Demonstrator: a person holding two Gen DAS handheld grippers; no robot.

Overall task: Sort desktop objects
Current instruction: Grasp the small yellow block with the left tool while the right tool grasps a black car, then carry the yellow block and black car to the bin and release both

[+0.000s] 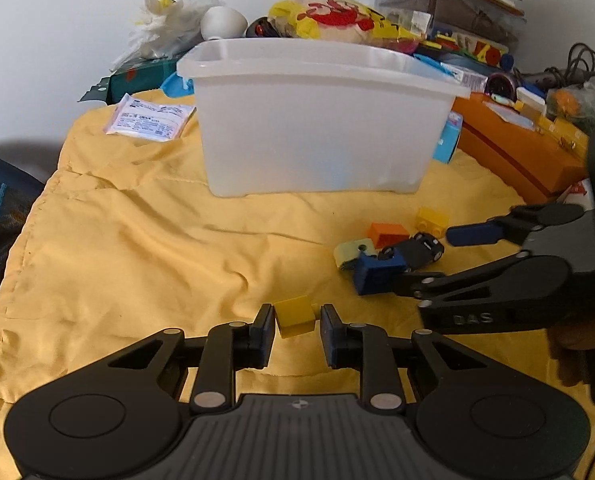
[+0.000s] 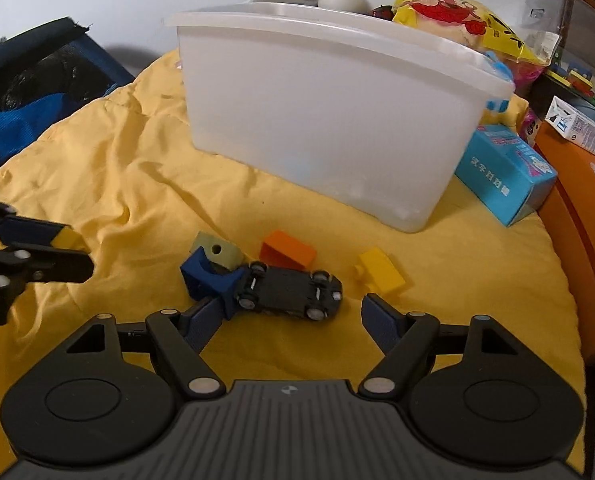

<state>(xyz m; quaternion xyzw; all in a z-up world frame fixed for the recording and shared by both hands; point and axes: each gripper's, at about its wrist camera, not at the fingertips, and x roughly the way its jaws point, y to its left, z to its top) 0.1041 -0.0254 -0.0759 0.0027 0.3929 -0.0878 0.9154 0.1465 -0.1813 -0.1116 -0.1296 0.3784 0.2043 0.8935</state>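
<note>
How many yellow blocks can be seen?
2. One yellow cube sits between the left gripper fingers; a yellow brick lies on the cloth near the toy car. The bin may hide more.

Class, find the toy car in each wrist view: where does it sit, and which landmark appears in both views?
Left wrist view: the toy car lies right of centre on the yellow cloth, beside the blue block.
Right wrist view: the toy car lies upside down at lower centre, between the open fingers of the right tool.
Shared landmark: the translucent bin.
</note>
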